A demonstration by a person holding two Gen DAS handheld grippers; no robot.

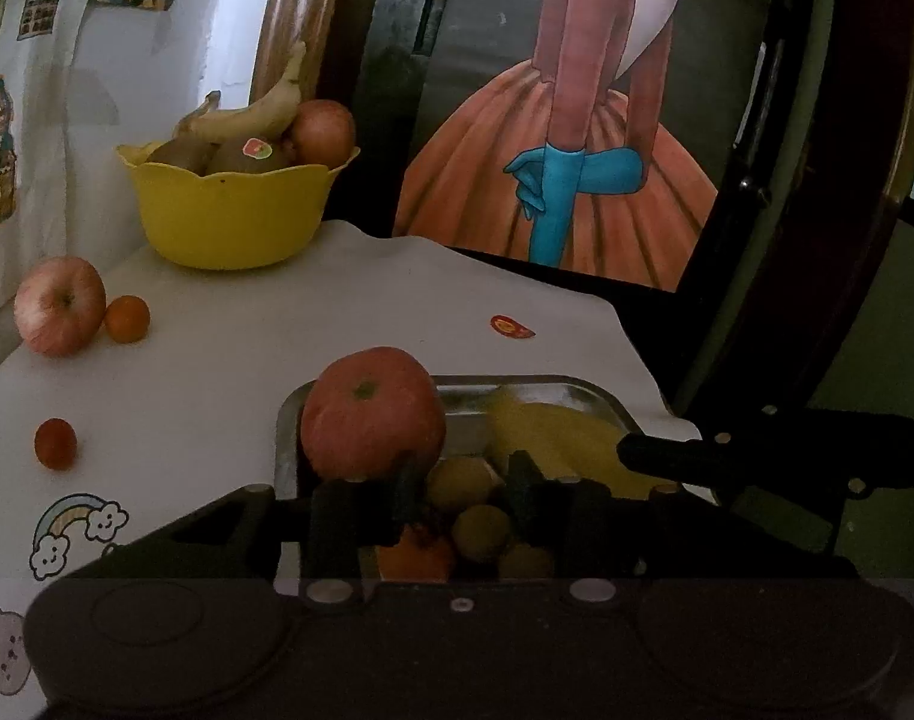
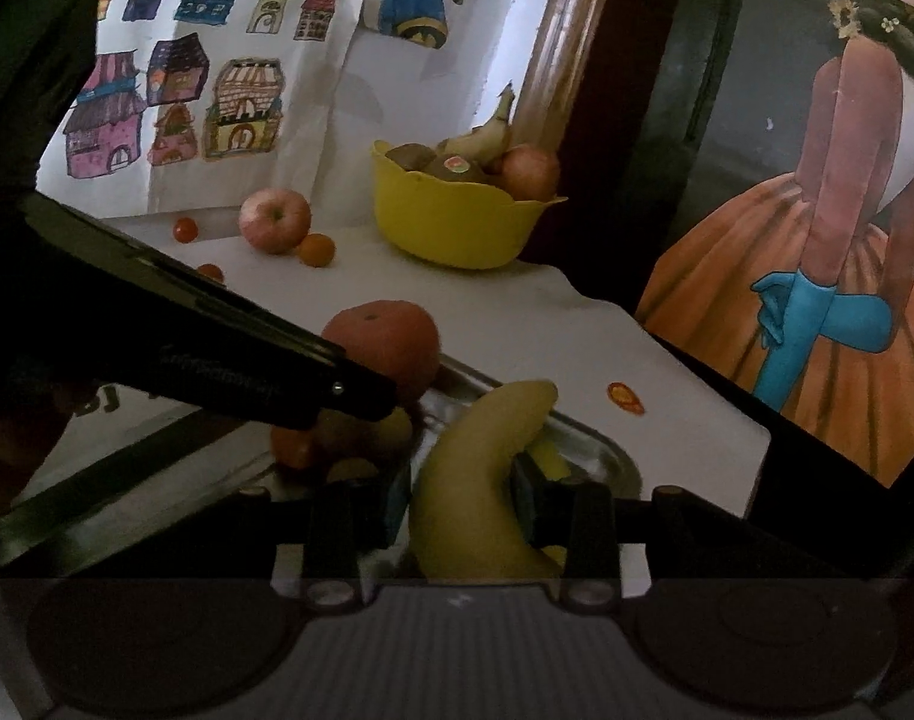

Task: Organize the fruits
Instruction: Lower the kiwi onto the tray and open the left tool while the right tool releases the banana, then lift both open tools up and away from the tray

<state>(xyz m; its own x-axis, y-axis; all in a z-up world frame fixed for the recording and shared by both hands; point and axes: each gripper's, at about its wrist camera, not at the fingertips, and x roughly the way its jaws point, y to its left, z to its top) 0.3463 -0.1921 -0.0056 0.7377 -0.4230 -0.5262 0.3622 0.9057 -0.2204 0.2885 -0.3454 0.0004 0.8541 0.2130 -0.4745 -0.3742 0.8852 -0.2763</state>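
Fruits, left wrist view: I see a big orange-red tangerine [image 1: 373, 411] at the left end of the metal tray [image 1: 577, 390], lower centre of frame.
Left gripper [image 1: 466, 486]: my jaws stand apart over small yellowish fruits [image 1: 481, 531] in the tray; the left finger sits against the tangerine's lower edge, but I see no squeeze on anything.
Tray, right half: a yellow banana [image 1: 553, 432] lies there, with my other gripper's dark finger [image 1: 697, 456] reaching in from the right.
Upper left: yellow bowl [image 1: 229, 210] heaped with fruit.
Left edge: a red apple [image 1: 60, 306] with a small orange fruit [image 1: 127, 318] touching it, and a lone small red fruit [image 1: 55, 443] lower down on the white tabletop [image 1: 217, 360].

Fruits, right wrist view: the banana [image 2: 475, 480] stands between my fingers at bottom centre, over the tray [image 2: 613, 462].
Right gripper [image 2: 463, 498]: both pads press its sides, so I'm clamped on it.
Left gripper [image 2: 361, 396]: a dark arm crossing from the left, tip beside the tangerine [image 2: 391, 342].
Upper centre: yellow bowl [image 2: 457, 222], apple [image 2: 274, 221] to its left.
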